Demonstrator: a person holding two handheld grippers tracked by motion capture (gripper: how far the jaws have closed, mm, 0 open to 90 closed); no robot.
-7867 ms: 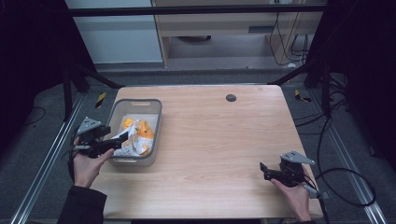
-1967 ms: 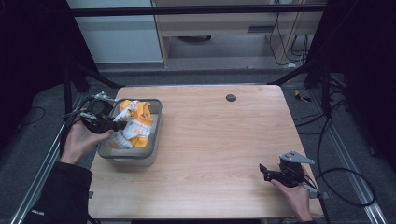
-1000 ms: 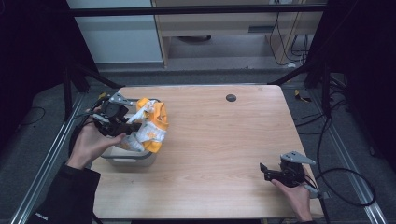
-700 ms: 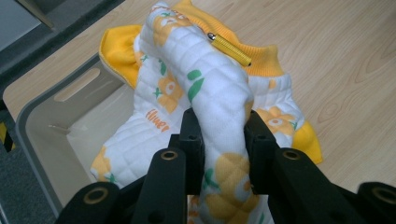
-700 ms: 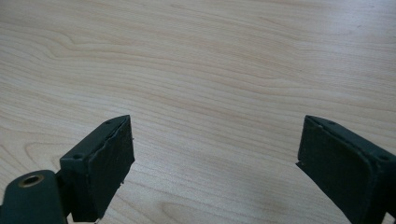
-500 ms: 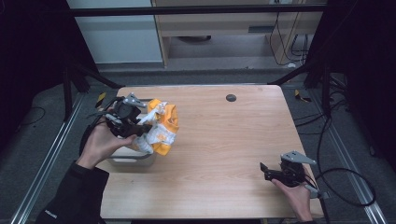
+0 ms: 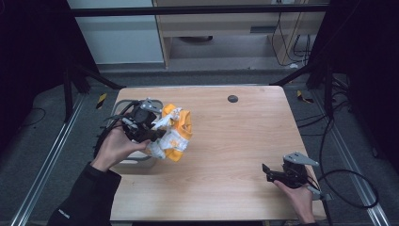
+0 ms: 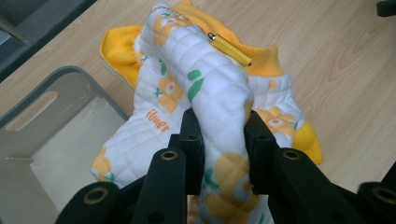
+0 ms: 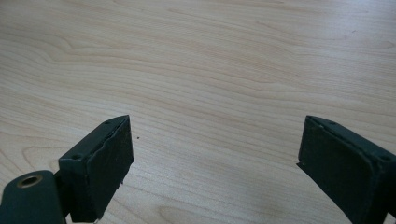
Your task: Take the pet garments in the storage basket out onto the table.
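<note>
A quilted white garment (image 7: pixel 173 134) (image 8: pixel 205 93) with yellow flowers and yellow cuffs hangs from my left gripper (image 7: pixel 153 133) (image 8: pixel 223 140), whose jaws are shut on a fold of it. The garment's lower part rests on the wooden table (image 7: pixel 235 146) just right of the grey bin (image 7: pixel 123 104) (image 8: pixel 60 140). A gold zipper pull (image 8: pixel 229 48) lies on its collar. My right gripper (image 7: pixel 266 172) (image 9: pixel 212 158) stands open low over bare wood at the table's front right, nothing between its fingers.
The bin sits at the table's left edge, its inside bare where I see it in the left gripper view. A small dark round disc (image 7: pixel 232 98) lies near the table's far edge. Cables trail off the right side (image 7: pixel 348 188).
My left gripper went into the bin, closed on the garment and has carried it up, out and to the right over the table. The right gripper has stayed still.
</note>
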